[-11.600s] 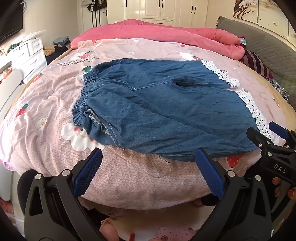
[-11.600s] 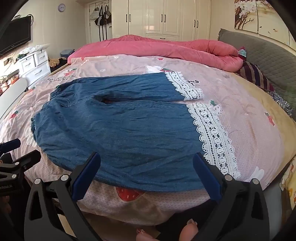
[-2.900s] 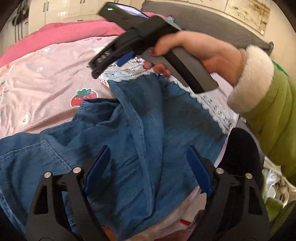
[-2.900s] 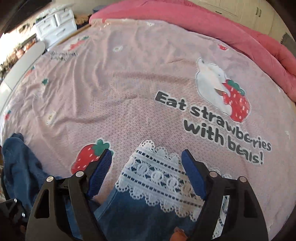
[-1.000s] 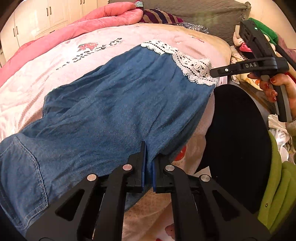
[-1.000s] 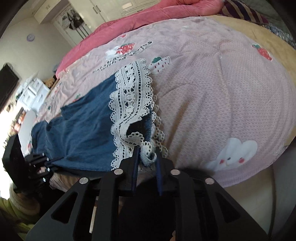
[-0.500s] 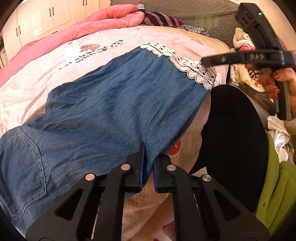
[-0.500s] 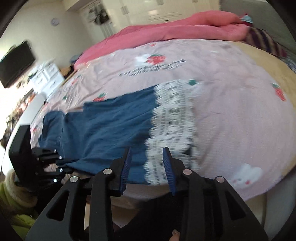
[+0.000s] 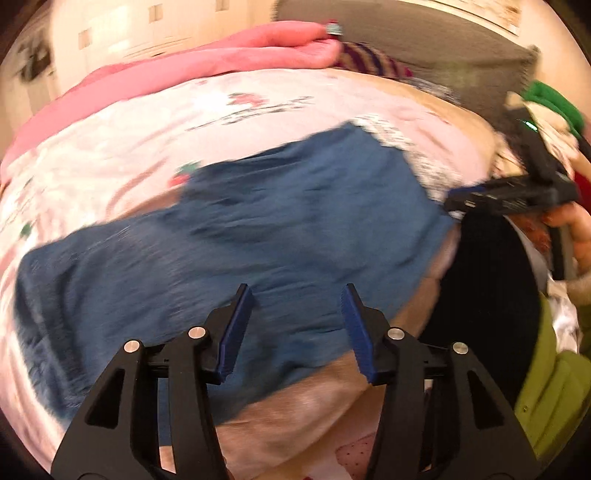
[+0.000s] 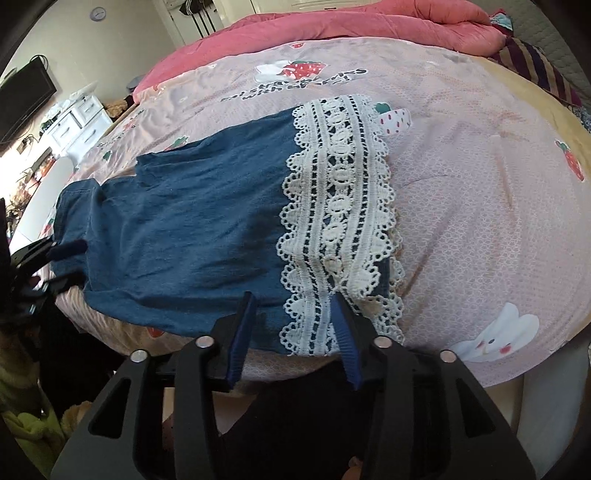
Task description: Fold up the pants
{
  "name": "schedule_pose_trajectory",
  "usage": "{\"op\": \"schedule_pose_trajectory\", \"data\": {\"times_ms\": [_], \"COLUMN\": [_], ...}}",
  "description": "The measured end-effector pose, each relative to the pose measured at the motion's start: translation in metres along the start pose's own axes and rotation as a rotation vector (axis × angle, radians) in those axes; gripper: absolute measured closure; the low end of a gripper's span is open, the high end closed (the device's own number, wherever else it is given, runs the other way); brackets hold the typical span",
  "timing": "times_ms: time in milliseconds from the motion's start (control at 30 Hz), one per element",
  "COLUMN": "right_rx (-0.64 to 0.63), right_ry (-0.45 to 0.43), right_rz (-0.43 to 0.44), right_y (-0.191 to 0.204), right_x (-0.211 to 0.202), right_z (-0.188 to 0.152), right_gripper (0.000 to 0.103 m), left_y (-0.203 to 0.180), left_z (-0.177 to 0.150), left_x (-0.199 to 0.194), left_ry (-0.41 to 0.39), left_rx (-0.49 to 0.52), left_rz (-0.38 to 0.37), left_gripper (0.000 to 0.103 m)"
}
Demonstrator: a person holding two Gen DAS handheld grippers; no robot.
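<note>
The blue denim pants lie folded lengthwise, leg on leg, near the front edge of the bed; the left wrist view is blurred. Their white lace cuffs lie stacked at the right end. My left gripper is open and empty over the near edge of the denim, toward the waist end. My right gripper is open and empty just in front of the lace cuffs. The right gripper also shows at the far right of the left wrist view. The left gripper shows at the left edge of the right wrist view.
The pink strawberry-print bedsheet covers the bed. A rolled pink quilt lies along the far side, with a striped pillow at the right. White drawers stand beyond the bed's left end.
Both grippers have opened wider and let go of the pants. The pants now lie flat on the bed. The left wrist view is swinging left and blurred.
</note>
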State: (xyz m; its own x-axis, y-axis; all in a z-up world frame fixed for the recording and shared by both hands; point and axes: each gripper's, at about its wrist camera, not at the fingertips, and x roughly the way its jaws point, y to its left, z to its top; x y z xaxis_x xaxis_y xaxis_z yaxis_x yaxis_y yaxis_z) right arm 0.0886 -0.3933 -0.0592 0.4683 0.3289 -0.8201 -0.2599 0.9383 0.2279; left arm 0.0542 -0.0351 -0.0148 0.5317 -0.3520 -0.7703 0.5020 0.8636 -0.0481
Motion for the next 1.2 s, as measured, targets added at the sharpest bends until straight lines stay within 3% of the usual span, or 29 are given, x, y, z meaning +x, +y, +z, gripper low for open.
{"op": "schedule_pose_trajectory", "data": {"times_ms": [100,167,233,333,500,600,700,800,933,1033,1100,1200], "right_rx": [0.007,0.016,0.005,-0.056,-0.199,-0.301,-0.376,-0.450,-0.502,-0.511,-0.496,-0.478], "right_ry": [0.002,-0.004,-0.028,-0.113,-0.137,-0.129,-0.103,-0.055,0.012,0.053,0.088,0.147], "right_rz": [0.008,0.030,0.044,0.088,0.133,0.172,0.217,0.214,0.193,0.173,0.188,0.208], "right_y": [-0.001,0.001,0.007,0.029,0.075,0.111,0.140,0.166,0.187,0.195,0.197,0.198], "right_x": [0.000,-0.005,-0.015,-0.037,-0.030,-0.007,0.016,0.045,0.078,0.101,0.114,0.128], "right_z": [0.001,0.003,0.006,0.021,0.057,0.088,0.110,0.129,0.144,0.152,0.158,0.160], "right_gripper": [0.059,0.050,0.043,0.036,0.031,0.031,0.031,0.032,0.032,0.035,0.043,0.067], "left_y": [0.030,0.048,0.062,0.062,0.051,0.049,0.060,0.077,0.101,0.110,0.113,0.115], "left_z": [-0.006,-0.011,-0.016,-0.015,0.000,0.007,0.002,-0.008,-0.022,-0.026,-0.031,-0.035], "left_x": [-0.004,-0.004,-0.004,-0.008,-0.029,-0.038,-0.047,-0.055,-0.064,-0.064,-0.065,-0.058], "left_ry": [0.010,0.018,0.019,0.007,-0.070,-0.099,-0.101,-0.087,-0.076,-0.071,-0.074,-0.059], "left_rx": [-0.078,-0.116,-0.162,-0.160,-0.153,-0.120,-0.139,-0.165,-0.222,-0.245,-0.247,-0.246], "left_rz": [0.077,0.123,0.078,0.073,0.016,0.113,0.159,0.254,0.321,0.335,0.324,0.325], "left_gripper": [0.059,0.056,0.056,0.056,0.043,0.038,0.034,0.033,0.032,0.032,0.032,0.032]}}
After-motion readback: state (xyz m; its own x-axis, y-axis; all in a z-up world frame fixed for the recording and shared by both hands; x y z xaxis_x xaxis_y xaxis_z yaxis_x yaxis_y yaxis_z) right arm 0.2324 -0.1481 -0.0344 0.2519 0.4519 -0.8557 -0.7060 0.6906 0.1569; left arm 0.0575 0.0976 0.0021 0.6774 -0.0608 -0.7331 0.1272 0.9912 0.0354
